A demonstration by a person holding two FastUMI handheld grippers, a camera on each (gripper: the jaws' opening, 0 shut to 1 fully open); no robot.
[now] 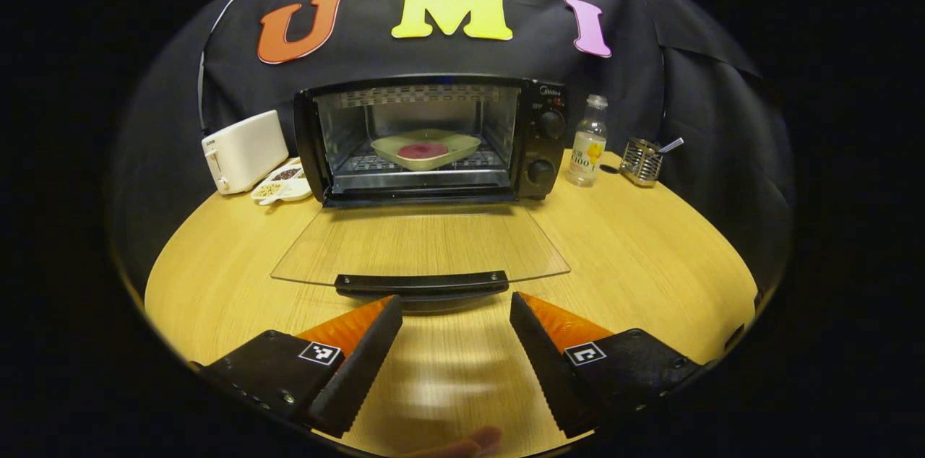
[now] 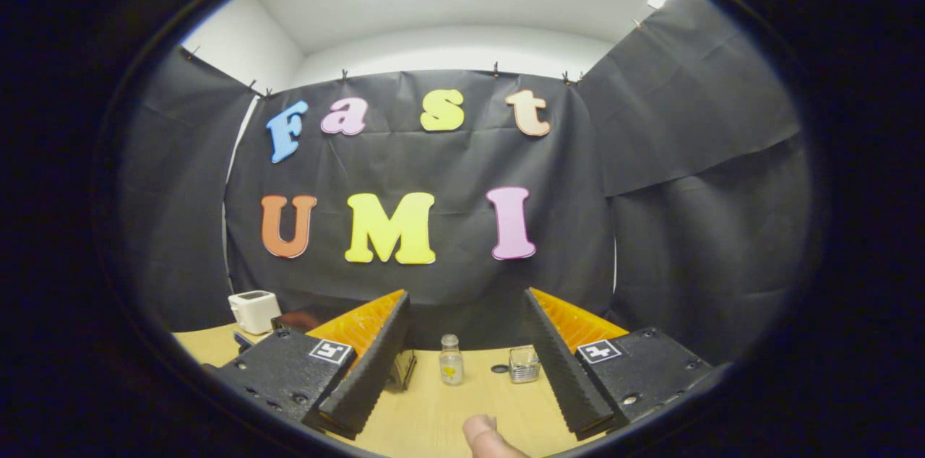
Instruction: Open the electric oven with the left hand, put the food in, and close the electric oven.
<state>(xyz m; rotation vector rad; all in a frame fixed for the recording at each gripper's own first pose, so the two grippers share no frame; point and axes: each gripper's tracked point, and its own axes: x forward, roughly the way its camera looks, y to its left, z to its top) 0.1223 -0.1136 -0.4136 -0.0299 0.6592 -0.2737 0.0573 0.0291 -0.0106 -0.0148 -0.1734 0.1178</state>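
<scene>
The black electric oven [image 1: 535, 140] stands at the back of the round wooden table [image 1: 650, 263]. Its glass door [image 1: 419, 245] lies folded down flat, with the dark handle [image 1: 421, 284] at the near edge. Inside, on the rack, rests a pale square dish [image 1: 425, 150] holding a reddish piece of food [image 1: 423, 149]. My left gripper [image 1: 455, 303] is open just in front of the door handle, not touching it. In the right gripper view my right gripper [image 2: 466, 299] is open and empty, raised and aimed at the booth wall; part of the oven [image 2: 402, 370] peeks out behind its left finger.
A white toaster [image 1: 244, 150] and a white divided dish of seeds [image 1: 282, 182] sit left of the oven. To its right stand a small clear bottle [image 1: 588, 144] and a metal mesh holder with a utensil [image 1: 642, 160]. A fingertip [image 2: 483, 435] shows at the bottom edge.
</scene>
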